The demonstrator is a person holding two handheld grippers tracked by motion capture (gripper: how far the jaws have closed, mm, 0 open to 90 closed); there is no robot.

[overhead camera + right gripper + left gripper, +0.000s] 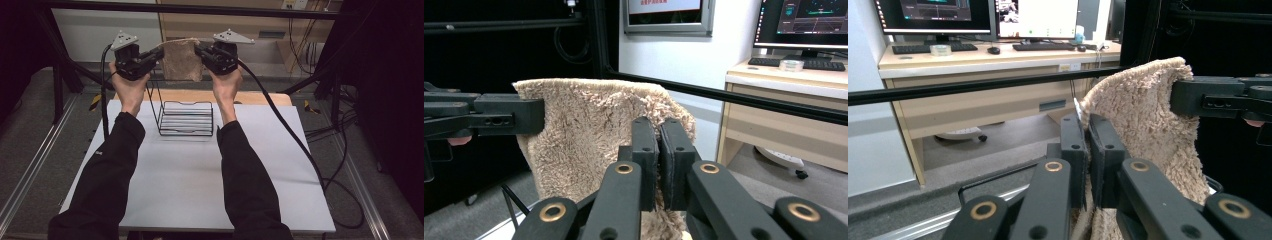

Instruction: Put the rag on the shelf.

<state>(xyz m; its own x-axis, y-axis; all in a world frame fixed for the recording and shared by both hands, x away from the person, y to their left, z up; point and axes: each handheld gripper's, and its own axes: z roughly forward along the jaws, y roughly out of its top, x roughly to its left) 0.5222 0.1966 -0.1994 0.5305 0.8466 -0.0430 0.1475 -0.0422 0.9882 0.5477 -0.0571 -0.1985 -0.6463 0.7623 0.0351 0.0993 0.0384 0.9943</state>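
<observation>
A beige fluffy towel (pixel 182 60) hangs spread in the air between both grippers, above the far end of a black wire rack (pixel 186 118). My left gripper (pixel 159 54) is shut on the towel's left top corner. My right gripper (pixel 198 50) is shut on the right top corner. In the left gripper view the towel (pixel 1143 115) passes between my shut jaws, and the other gripper (pixel 1198 97) pinches its far corner. The right gripper view gives the mirror picture: towel (pixel 589 135) pinched close up, with the left gripper (pixel 514 117) on the far corner.
The wire rack stands on a white table (pixel 200 170) near its far edge, with a wooden board (pixel 260 97) behind it. A black frame bar (pixel 200 10) crosses overhead at the back. Cables (pixel 300 145) trail right. A desk with monitors (pixel 938 15) stands beyond.
</observation>
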